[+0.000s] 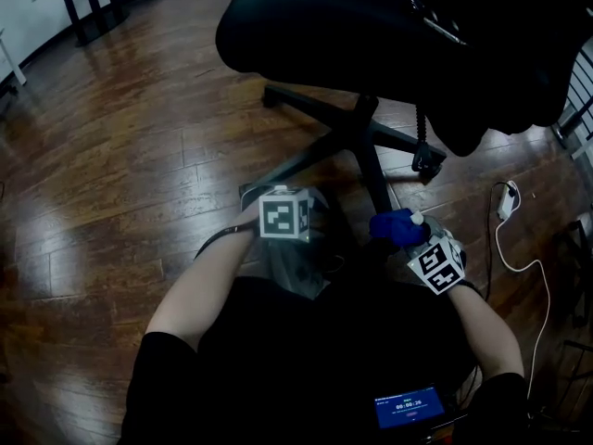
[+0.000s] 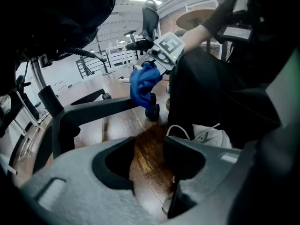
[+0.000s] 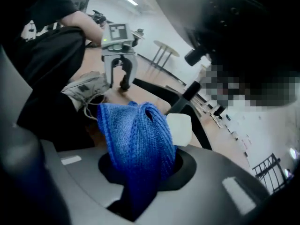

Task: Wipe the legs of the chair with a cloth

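Chair legs (image 1: pixel 371 170) spread in a black star from the central post, low over the wooden floor (image 1: pixel 139 156) and beneath the black seat (image 1: pixel 315 17). A blue cloth (image 3: pixel 136 135) is bunched between the jaws of the right gripper (image 1: pixel 408 230), which are clamped on it. One white pad (image 3: pixel 180 128) shows just beside the folds. In the head view the cloth sits against the leg that runs toward the person, at its outer end. In the left gripper view it presses on that leg just above the wheel (image 2: pixel 152 110).

The left gripper (image 2: pixel 149 149) has its jaws apart with nothing between them. Only floorboards show through the gap. It is held low beside the person's dark trousers, near the end of another leg. Whether it touches that leg cannot be told.

A white shoe (image 2: pixel 211 135) rests on the floor close to the left gripper. A white power strip (image 1: pixel 508 200) with its cable lies on the floor to the right of the chair, well apart from the cloth.
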A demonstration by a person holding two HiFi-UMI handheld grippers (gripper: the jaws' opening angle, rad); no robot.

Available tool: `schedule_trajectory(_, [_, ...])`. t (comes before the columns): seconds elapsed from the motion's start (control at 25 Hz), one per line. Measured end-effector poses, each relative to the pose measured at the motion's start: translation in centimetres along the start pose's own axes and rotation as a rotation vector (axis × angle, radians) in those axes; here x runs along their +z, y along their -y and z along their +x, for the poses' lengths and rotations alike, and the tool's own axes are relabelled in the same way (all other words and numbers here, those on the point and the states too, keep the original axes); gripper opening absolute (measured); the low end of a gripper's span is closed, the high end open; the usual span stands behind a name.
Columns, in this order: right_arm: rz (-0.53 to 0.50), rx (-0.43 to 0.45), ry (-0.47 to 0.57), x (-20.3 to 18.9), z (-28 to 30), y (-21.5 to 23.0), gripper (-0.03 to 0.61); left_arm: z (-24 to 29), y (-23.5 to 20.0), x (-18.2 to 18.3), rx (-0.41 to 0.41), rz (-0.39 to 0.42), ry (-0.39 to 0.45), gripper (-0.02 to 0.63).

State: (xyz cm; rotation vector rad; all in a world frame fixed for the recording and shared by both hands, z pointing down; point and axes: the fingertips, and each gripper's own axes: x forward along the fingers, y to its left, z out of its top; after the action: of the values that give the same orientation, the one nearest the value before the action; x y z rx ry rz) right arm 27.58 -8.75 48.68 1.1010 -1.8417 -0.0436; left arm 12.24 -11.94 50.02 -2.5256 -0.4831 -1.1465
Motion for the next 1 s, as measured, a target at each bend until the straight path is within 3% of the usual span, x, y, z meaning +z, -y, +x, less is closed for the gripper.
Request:
schedule_trajectory(0.2, [0.195, -0.049, 0.045, 1.0, 2.1, 2.7, 0.087, 0.2, 0.0, 0.4, -0.009, 0.013, 0.018, 0.187])
schedule_trajectory(0.36, [0.181, -0.155, 0.081, 4.2, 4.6, 5.8, 0.077, 0.4, -0.5, 0.1, -0.018, 0.007, 0.037, 0.187])
schedule_trajectory(0.56, [0.284, -0.238, 0.202, 8.9, 8.0, 9.9, 0.074, 0.8, -0.7, 0.9, -0.024, -0.008, 0.093, 0.187])
schedule_trajectory(0.68, [0.249, -0.294, 0.230, 10.9, 9.3, 11.2, 0.069, 1.0, -1.0, 1.1, -0.024, 0.004, 0.107, 0.187])
schedule_trajectory(0.84, [0.225, -0.250, 0.244, 11.3, 9.5, 10.4, 0.069, 1.0, -1.1, -0.2, -0.021, -0.017, 0.074, 0.187])
schedule_trajectory(1.0, [0.179, -0.176, 0.205, 9.1, 8.1, 6.9, 0.074, 0.8, -0.8, -0.7, -0.021, -0.012, 0.045, 0.187])
